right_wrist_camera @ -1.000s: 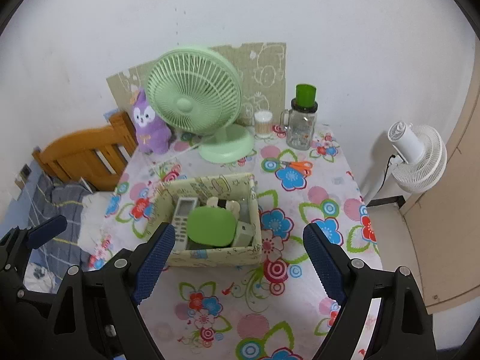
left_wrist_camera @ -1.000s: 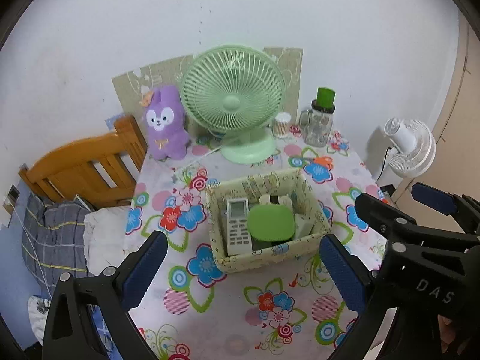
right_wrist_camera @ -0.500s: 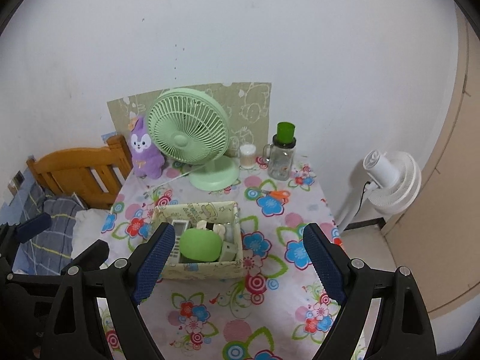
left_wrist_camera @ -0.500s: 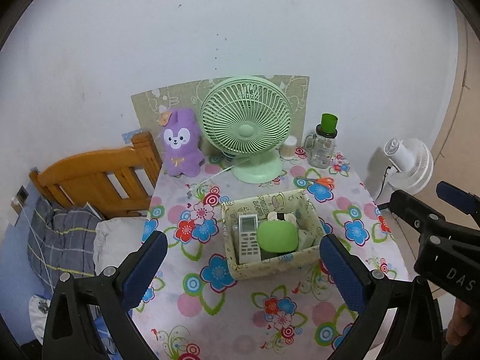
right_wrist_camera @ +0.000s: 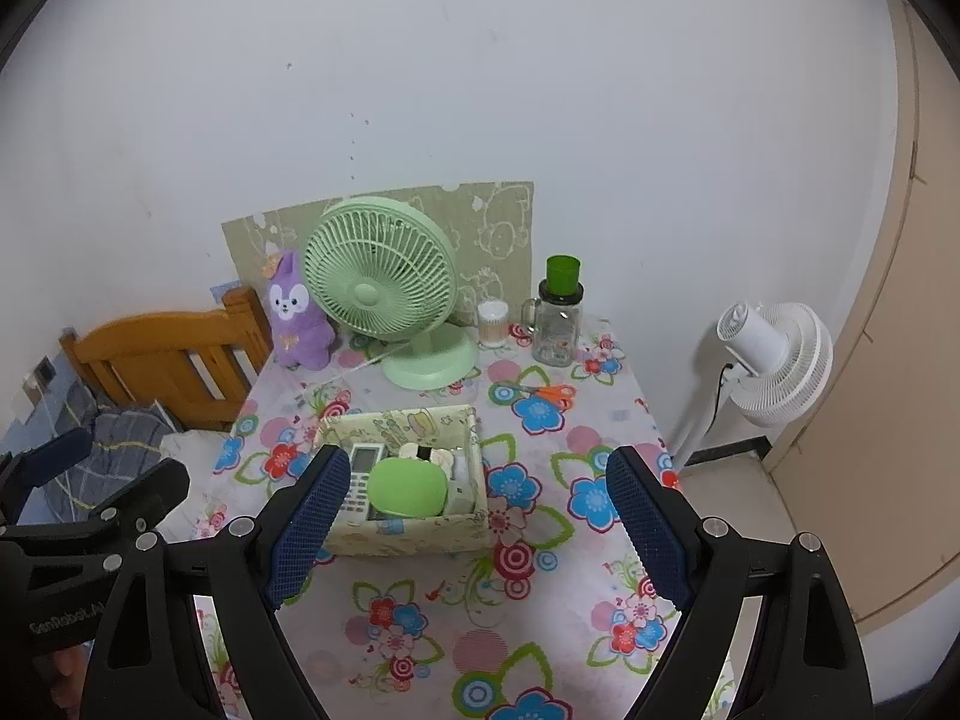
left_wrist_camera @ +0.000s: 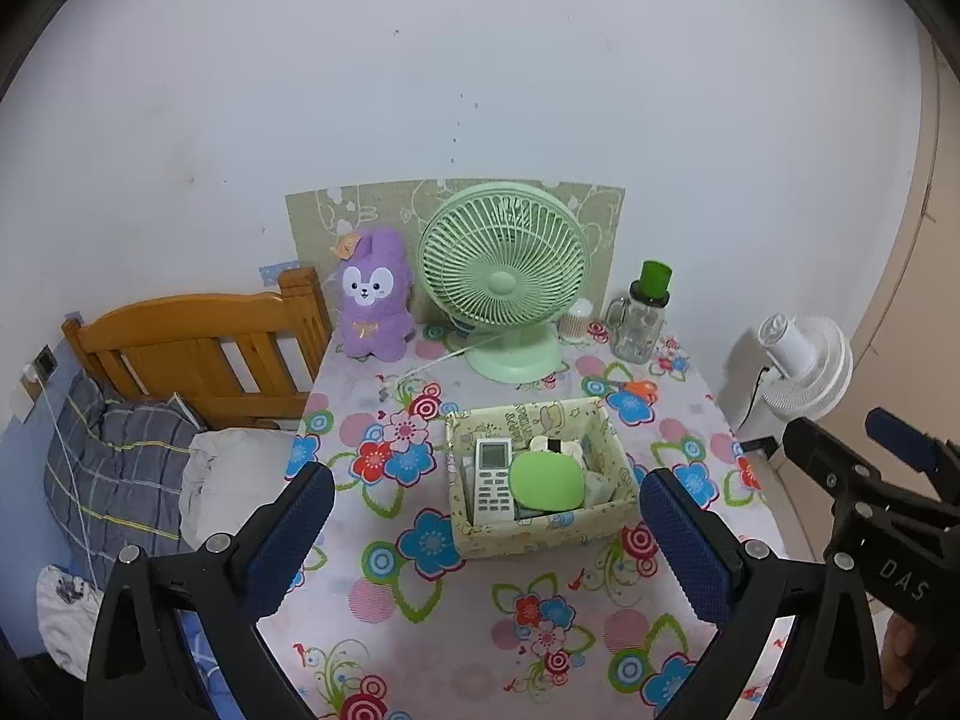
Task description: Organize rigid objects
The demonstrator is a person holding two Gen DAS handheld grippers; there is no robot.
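A pale patterned fabric basket (left_wrist_camera: 543, 531) (right_wrist_camera: 408, 537) sits mid-table on the flowered cloth. Inside lie a white remote (left_wrist_camera: 494, 475) (right_wrist_camera: 362, 483), a green oval case (left_wrist_camera: 547, 481) (right_wrist_camera: 407, 487) and a small cream item with a black band (left_wrist_camera: 555, 447) (right_wrist_camera: 427, 454). My left gripper (left_wrist_camera: 486, 531) hangs open above the near part of the table, well back from the basket, nothing between its fingers. My right gripper (right_wrist_camera: 477, 525) is open too, empty, raised over the near edge. Each gripper shows at the side of the other's view.
At the back of the table (left_wrist_camera: 384, 588) stand a green desk fan (left_wrist_camera: 503, 276), a purple plush rabbit (left_wrist_camera: 373, 297), a glass jar with green lid (left_wrist_camera: 643, 315), a small cup (right_wrist_camera: 492, 324) and orange scissors (right_wrist_camera: 549, 391). A wooden bed frame (left_wrist_camera: 198, 348) is left, a white floor fan (right_wrist_camera: 774, 360) right.
Both grippers have pulled back and up from the table, so the basket and fan look smaller and farther. Both jaws stayed open and empty; nothing on the table moved.
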